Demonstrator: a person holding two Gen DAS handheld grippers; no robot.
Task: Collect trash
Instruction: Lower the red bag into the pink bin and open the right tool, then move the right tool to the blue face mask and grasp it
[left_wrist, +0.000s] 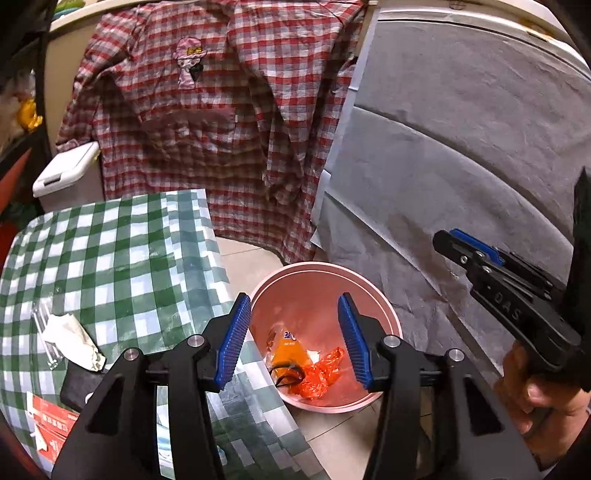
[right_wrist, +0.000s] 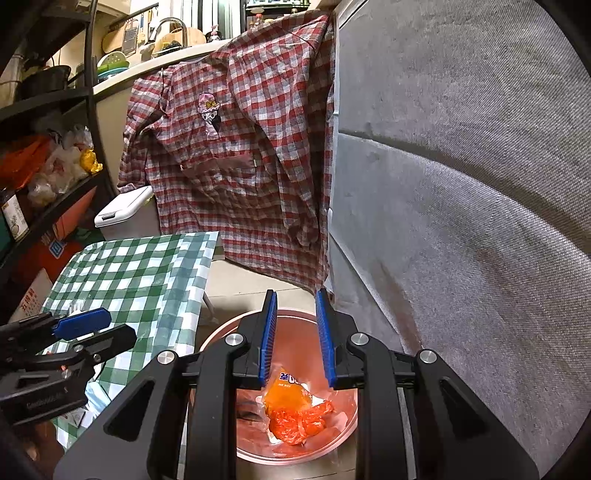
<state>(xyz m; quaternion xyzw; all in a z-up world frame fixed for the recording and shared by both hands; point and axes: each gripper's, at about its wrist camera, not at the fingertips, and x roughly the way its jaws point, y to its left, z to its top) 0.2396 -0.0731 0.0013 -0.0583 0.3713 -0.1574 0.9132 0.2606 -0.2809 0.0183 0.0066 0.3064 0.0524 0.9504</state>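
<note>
Both tools are empty. The left gripper (left_wrist: 293, 341) stands wide open above the pink bin (left_wrist: 384, 306), which sits on the floor just beside the table with the green checked cloth (left_wrist: 122, 258); the right gripper (right_wrist: 295, 341) hangs over the same bin with its jaws parted rather less, nothing between them. In the bin lie an orange snack packet (right_wrist: 286, 393) and crumpled red plastic film (right_wrist: 295, 424). Still on the cloth: a crumpled white tissue (left_wrist: 75, 341) touching a clear wrapper (left_wrist: 42, 325), a dark flat item (left_wrist: 79, 386) and a red-and-white carton (left_wrist: 51, 424). Judgement: the tissue is light, soft and compressible, best pinched across its bulkiest fold; the clear wrapper is likely slippery and may lift with it.
</note>
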